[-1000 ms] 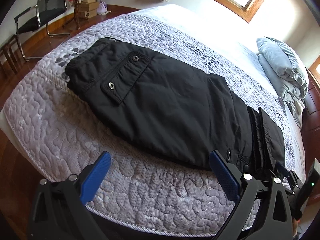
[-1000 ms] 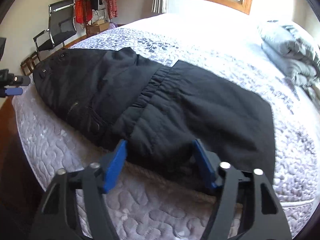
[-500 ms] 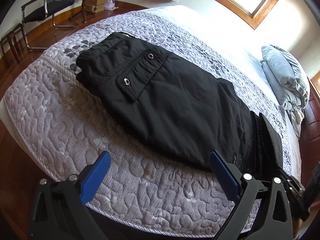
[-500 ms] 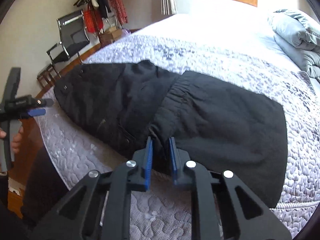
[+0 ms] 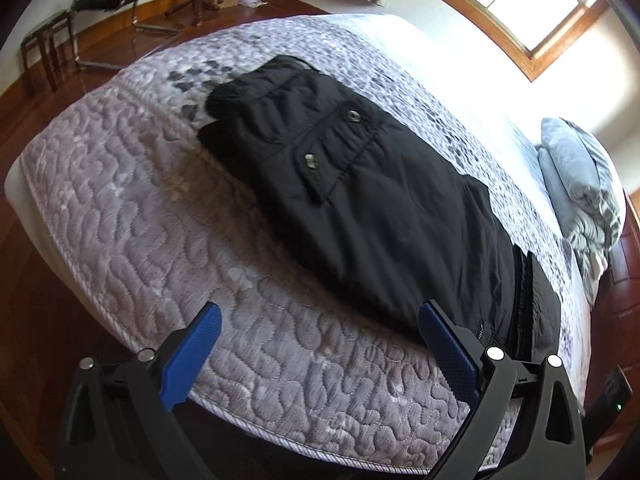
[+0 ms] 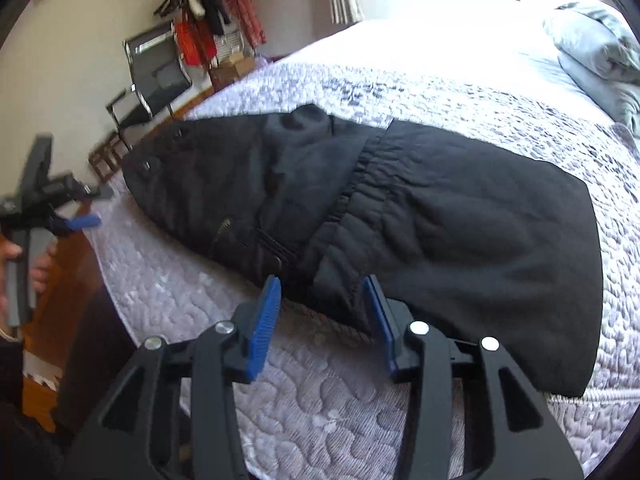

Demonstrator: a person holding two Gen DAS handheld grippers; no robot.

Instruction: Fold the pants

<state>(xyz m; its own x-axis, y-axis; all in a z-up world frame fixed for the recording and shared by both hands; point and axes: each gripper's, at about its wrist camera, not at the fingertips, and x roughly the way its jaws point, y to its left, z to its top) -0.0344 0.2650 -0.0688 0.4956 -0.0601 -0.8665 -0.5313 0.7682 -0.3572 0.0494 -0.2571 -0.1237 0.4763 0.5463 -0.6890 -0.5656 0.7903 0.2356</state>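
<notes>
Black pants (image 5: 372, 208) lie folded lengthwise across the quilted bed, the flap pocket with two snaps facing up. My left gripper (image 5: 320, 340) is open and empty over the quilt, its right fingertip near the pants' near edge. In the right wrist view the pants (image 6: 460, 216) show the gathered cuff band. My right gripper (image 6: 322, 304) is open, its blue pads either side of the near fabric edge below the band. The left gripper (image 6: 76, 216) shows at the far left of that view, held in a hand.
The grey quilted bed (image 5: 132, 216) fills both views; its near edge drops to a wooden floor. A folded grey duvet (image 5: 580, 184) lies at the head. A black chair (image 6: 152, 76) and a clothes rack (image 6: 208, 12) stand by the wall.
My right gripper shut on the pants' near edge half a second ago and now stands open again. My left gripper has drawn back and to the left of the pants, staying open.
</notes>
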